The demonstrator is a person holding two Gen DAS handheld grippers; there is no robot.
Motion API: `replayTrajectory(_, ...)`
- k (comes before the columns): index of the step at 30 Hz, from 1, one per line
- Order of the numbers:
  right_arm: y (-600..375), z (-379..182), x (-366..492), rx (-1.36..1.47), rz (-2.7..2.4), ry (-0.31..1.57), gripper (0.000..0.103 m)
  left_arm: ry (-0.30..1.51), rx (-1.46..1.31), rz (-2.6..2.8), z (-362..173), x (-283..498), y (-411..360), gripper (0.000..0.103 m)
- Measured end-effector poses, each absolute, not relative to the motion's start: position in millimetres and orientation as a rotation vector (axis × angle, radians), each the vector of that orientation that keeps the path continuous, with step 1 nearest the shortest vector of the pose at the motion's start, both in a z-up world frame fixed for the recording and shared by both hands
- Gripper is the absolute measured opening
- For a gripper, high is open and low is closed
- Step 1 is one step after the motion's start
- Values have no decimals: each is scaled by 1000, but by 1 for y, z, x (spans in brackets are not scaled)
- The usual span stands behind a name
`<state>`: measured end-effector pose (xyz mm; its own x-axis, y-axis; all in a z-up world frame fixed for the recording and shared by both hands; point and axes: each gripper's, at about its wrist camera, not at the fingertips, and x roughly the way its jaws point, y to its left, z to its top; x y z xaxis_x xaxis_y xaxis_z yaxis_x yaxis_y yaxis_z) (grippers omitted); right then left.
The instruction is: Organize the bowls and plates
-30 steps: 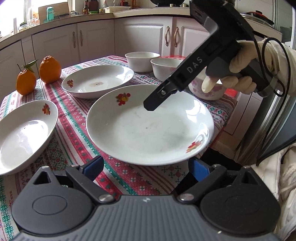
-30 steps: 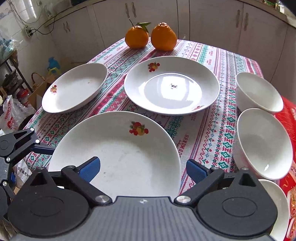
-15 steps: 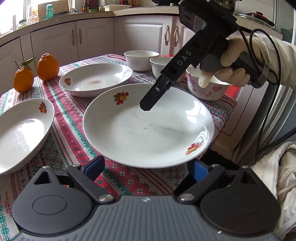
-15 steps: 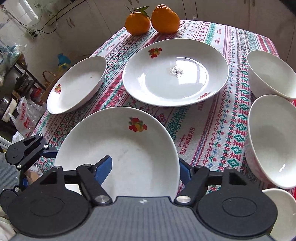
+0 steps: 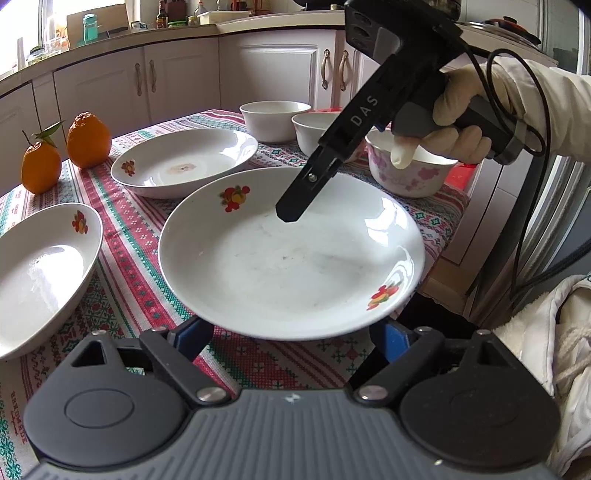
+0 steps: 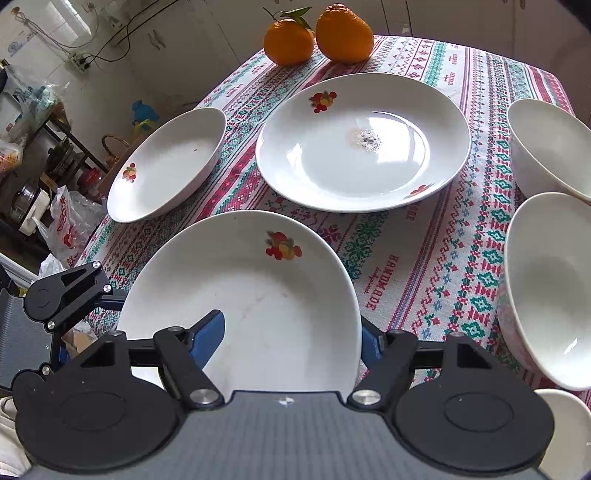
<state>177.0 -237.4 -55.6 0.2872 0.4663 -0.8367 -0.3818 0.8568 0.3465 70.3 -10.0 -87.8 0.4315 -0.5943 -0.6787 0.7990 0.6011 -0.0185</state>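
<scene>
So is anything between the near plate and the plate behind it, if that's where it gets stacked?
Nothing visible. In the right wrist view the near plate sits between the fingers of the right gripper, and only bare tablecloth separates it from the far plate. The oval dish and bowls lie off to the sides.

A home kitchen, seen from my rig.
Ahead of my left gripper: white cabinets [image 5: 177, 85], cluttered countertop [image 5: 110, 33]; nearer, embroidered tablecloth [image 5: 122, 206], two oranges [image 5: 88, 140].

Both wrist views look close across the near plate [image 5: 291, 258], facing crosswise.
</scene>
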Motion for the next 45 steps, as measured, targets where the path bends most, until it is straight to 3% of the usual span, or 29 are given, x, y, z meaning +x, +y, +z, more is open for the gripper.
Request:
replayTrajectory(26, -201, -28, 184, 30, 641, 1078, 82, 667, 313, -833, -62, 71, 22, 91)
replayTrajectory(45, -100, -14, 252, -62, 822, 1018, 81, 668, 268, -622, -43, 102, 94, 91)
